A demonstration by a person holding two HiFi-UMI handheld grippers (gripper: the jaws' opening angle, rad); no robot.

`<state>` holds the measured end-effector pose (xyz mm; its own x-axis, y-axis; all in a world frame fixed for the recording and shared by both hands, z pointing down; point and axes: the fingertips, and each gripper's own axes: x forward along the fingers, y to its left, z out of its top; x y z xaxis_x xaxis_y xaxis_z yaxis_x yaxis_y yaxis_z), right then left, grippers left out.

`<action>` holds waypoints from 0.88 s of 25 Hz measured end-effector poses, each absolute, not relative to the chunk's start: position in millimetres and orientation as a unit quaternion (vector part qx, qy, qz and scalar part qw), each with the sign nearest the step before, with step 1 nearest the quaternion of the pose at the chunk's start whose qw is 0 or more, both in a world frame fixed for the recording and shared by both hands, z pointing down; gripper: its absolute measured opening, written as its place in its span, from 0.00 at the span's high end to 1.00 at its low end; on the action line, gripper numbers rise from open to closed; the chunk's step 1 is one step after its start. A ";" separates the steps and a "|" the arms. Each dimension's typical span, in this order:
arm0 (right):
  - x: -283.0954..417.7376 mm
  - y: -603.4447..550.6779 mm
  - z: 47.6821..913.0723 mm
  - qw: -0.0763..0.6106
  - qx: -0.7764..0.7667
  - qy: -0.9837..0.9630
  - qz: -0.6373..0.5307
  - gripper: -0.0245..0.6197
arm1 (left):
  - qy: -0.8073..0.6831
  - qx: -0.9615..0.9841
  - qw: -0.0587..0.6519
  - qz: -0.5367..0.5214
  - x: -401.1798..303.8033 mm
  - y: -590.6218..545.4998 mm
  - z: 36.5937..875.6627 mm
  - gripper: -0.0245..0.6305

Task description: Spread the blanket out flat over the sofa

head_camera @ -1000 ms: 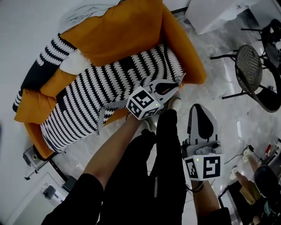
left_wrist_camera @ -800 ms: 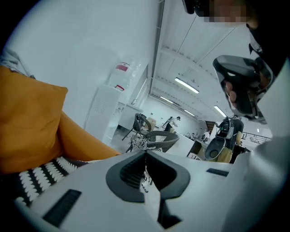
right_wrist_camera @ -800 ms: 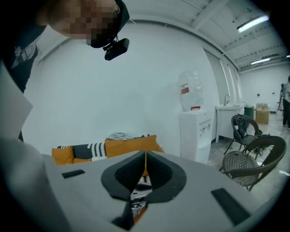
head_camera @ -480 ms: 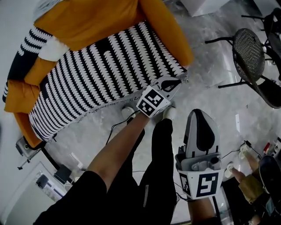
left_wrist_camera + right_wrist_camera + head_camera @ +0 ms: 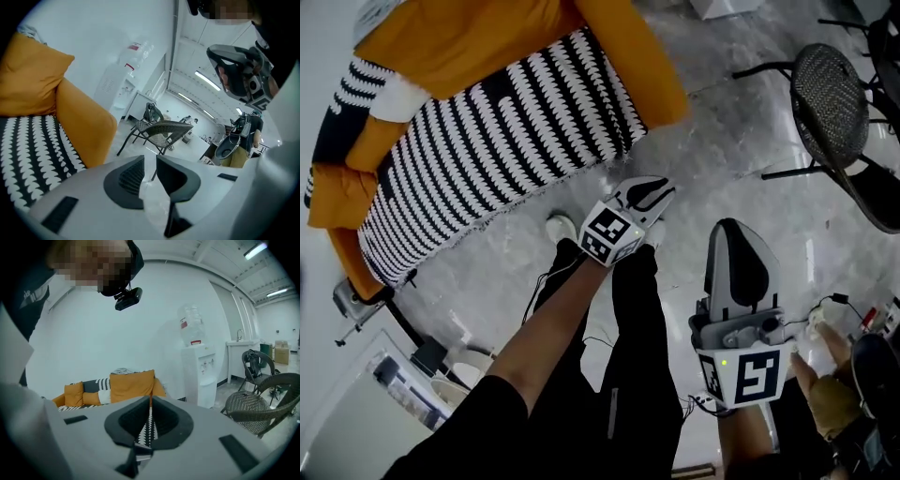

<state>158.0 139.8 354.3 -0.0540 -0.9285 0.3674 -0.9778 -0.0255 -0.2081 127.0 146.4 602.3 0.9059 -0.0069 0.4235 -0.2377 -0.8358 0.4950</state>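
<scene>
Now left gripper (image 5: 659,187) fingers opening, empty; right gripper (image 5: 734,228) fingers clenched, empty; blanket (image 5: 487,150) flat on sofa (image 5: 478,42).

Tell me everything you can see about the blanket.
The blanket is black with rows of white leaf-like marks and looks knitted. It lies spread, mostly flat, over the seat of the orange sofa, reaching one armrest, its front edge hanging slightly over the seat front. Another stretch shows at the other end, up by the backrest. Nothing grips it.
</scene>
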 end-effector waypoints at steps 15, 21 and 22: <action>123.4 117.5 293.0 0.032 0.638 -0.741 0.207 0.90 | -0.224 0.941 0.237 0.086 63.4 90.2 404.1 0.91; 61.7 103.0 221.3 0.031 0.616 -0.756 0.221 0.90 | -0.303 0.923 0.212 0.102 -24.3 89.1 272.5 0.94; 50.5 98.9 208.0 0.033 0.612 -0.760 0.214 0.90 | -0.317 0.921 0.206 0.098 -35.7 85.8 249.9 0.94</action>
